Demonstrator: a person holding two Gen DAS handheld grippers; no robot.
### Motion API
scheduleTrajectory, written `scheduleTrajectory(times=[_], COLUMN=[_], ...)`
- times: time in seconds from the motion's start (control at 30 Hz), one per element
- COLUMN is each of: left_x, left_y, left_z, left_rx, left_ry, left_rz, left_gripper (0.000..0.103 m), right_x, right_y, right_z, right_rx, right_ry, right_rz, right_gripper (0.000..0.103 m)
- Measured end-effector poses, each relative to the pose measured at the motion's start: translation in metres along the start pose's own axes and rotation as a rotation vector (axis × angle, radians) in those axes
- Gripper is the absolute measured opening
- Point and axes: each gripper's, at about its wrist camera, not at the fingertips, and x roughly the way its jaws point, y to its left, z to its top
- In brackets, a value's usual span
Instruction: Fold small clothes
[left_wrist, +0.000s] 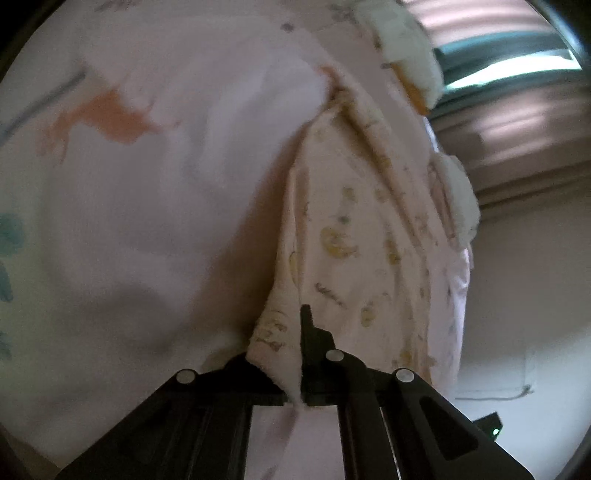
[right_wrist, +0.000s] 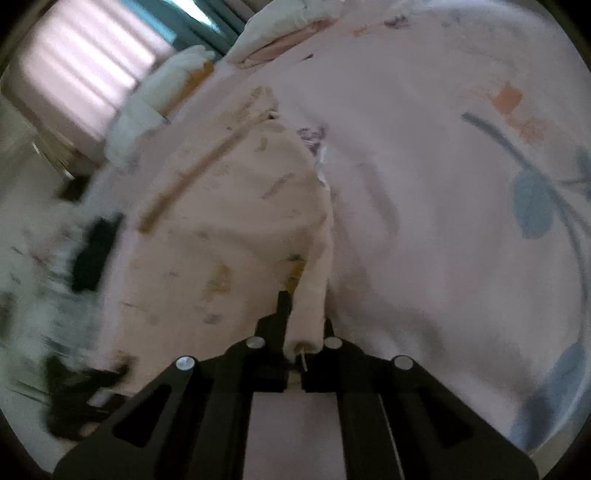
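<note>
A small cream garment (left_wrist: 351, 236) with yellow prints hangs stretched over a pale pink bedsheet (left_wrist: 147, 192). My left gripper (left_wrist: 291, 332) is shut on one edge of the garment. In the right wrist view the same garment (right_wrist: 229, 229) spreads to the left, with a tan trim strip across it. My right gripper (right_wrist: 303, 314) is shut on a rolled edge of the garment. Both views are blurred by motion.
The bedsheet (right_wrist: 443, 184) carries blue leaf and orange prints. White pillows (right_wrist: 162, 92) lie at the far side by striped curtains (right_wrist: 85, 62). Dark objects (right_wrist: 94, 254) lie on the pale floor to the left.
</note>
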Motion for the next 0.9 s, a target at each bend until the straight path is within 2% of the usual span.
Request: scheduleTrajectory(times=[0.1,0.23,0.33,0.43,0.53,0.6,0.73,0.8,0.9], left_x=[-0.011,-0.023,-0.022,-0.023,-0.021,-0.012,0.003,0.016,0.042], left_y=[-0.008,-0.023,-0.030,-0.039,-0.054,-0.069,-0.080,-0.092,-0.109], left_z=[0.008,0.021,0.036,0.055,0.073,0.092,0.122,0.141,0.171], left_rx=[-0.030,0.003,-0.035,-0.049,-0.016,0.029,0.010,0.032,0.061], left_ry=[0.008,-0.032,-0.015,-0.038,-0.100,-0.112,-0.129,-0.149,-0.159], left_rz=[-0.121,-0.152,-0.217,-0.242,-0.169,-0.154,-0.190,-0.155,-0.146], left_gripper=[0.003,0.002,0.002,0.002,0.002,0.002,0.002,0.002,0.002], right_x=[-0.013,-0.031,-0.035,-0.033,-0.028,-0.024,-0.011,0.003,0.022], right_y=[-0.003,-0.002,0.004,0.013,0.021,0.036,0.054,0.065,0.074], right_z=[0.016,0.040,0.059,0.076,0.097,0.109,0.142,0.163,0.192], right_rx=[0.068,0.129,0.127,0.111,0.101,0.064,0.010,-0.019,-0.048], right_ry=[-0.026,-0.067,-0.080,-0.092,-0.096,-0.110,-0.122,-0.121,-0.119], right_rz=[0.090,0.250,0.306,0.305,0.306,0.278,0.270,0.237,0.212], right_gripper=[0.003,0.003,0.003,0.003,0.003,0.003,0.003,0.003,0.003])
